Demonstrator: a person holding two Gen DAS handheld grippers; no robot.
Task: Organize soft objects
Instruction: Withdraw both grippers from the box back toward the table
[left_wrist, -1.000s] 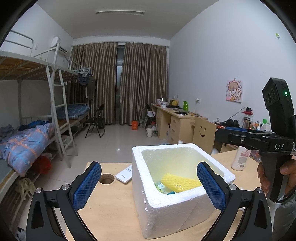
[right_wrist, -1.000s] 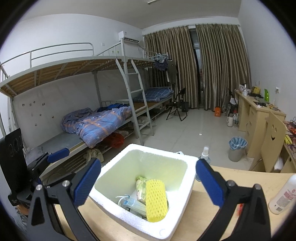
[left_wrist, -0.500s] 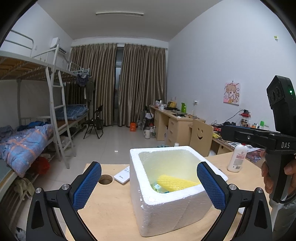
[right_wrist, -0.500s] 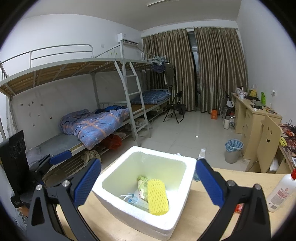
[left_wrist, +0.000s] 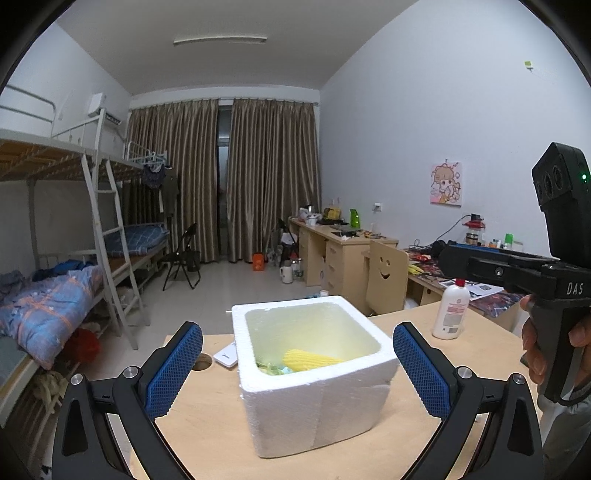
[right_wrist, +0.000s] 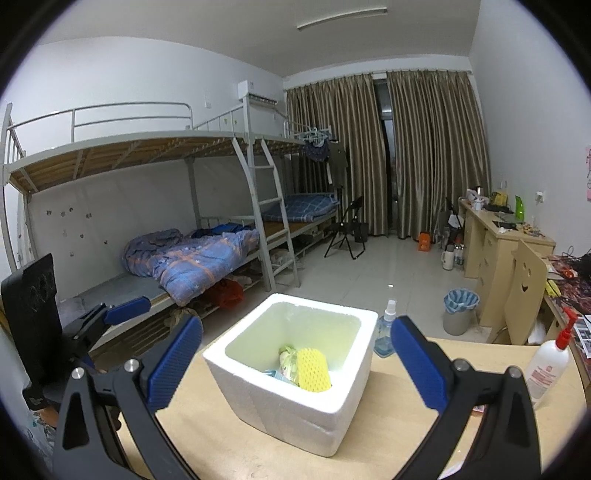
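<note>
A white foam box (left_wrist: 317, 373) stands on the wooden table (left_wrist: 207, 424). Inside lie a yellow foam net (left_wrist: 310, 357) and some soft packets, partly hidden by the box wall. My left gripper (left_wrist: 297, 343) is open, held back from the box with nothing between its blue pads. The right wrist view shows the same box (right_wrist: 280, 384), the yellow net (right_wrist: 313, 374) and a green packet (right_wrist: 288, 360). My right gripper (right_wrist: 295, 347) is open and empty too, short of the box. A hand (left_wrist: 535, 347) holds the right gripper at the far right.
A white lotion bottle (left_wrist: 450, 314) with a red pump stands right of the box. A clear spray bottle (right_wrist: 386, 332) is behind it. A flat white item (left_wrist: 226, 356) and a round hole (left_wrist: 202, 360) lie left of it. Bunk beds and desks line the room.
Both grippers have drawn back from the box, which now looks smaller and farther in each view. The jaws stay open and the box contents have not moved.
</note>
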